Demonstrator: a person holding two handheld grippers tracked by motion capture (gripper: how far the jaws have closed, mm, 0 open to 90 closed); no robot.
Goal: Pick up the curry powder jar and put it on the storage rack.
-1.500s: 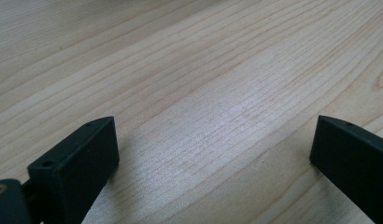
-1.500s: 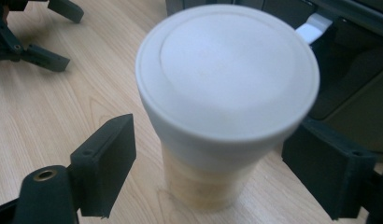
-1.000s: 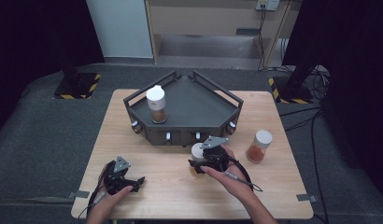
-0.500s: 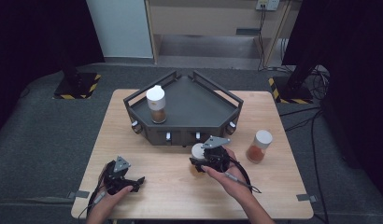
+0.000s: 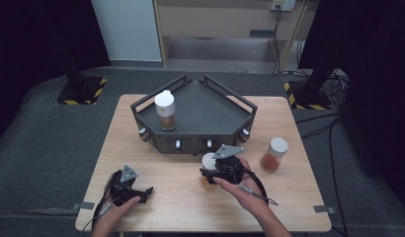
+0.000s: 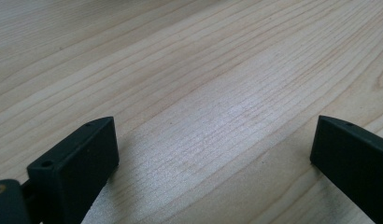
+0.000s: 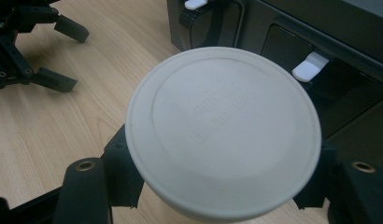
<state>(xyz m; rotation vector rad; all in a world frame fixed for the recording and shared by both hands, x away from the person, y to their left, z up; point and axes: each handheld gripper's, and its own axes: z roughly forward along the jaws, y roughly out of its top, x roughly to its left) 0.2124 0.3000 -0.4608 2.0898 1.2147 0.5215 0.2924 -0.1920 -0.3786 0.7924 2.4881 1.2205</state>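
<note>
The right gripper point(image 5: 210, 173), just below the middle of the high view, has its jaws closed around a spice jar point(image 5: 209, 163) with a white lid and orange-brown powder inside. In the right gripper view the round white lid point(image 7: 222, 130) sits between the two black jaws, which press against the jar's sides under the lid. The jaws have just been closing, and now they hold the jar tight. The jar stands upright on the wooden table point(image 5: 185, 207), just in front of the dark tray point(image 5: 200, 108) with its raised rim and white clips along the front wall.

The left gripper point(image 5: 134, 192), at the lower left of the high view, rests low over the table with its jaws wide apart and nothing between them; the left gripper view shows bare wood grain between the two black jaws.

A second jar point(image 5: 165, 109) of the same kind already stands upright inside the tray, toward its left side. A third jar point(image 5: 273, 154) stands on the table to the right of the tray, well apart from the held one.

The step in hand looks like the grasp itself, now finished. The next move probably calls for lifting the jar straight up high enough to clear the tray's front rim, carrying it forward over the tray floor, and setting it down upright away from the jar already there.
</note>
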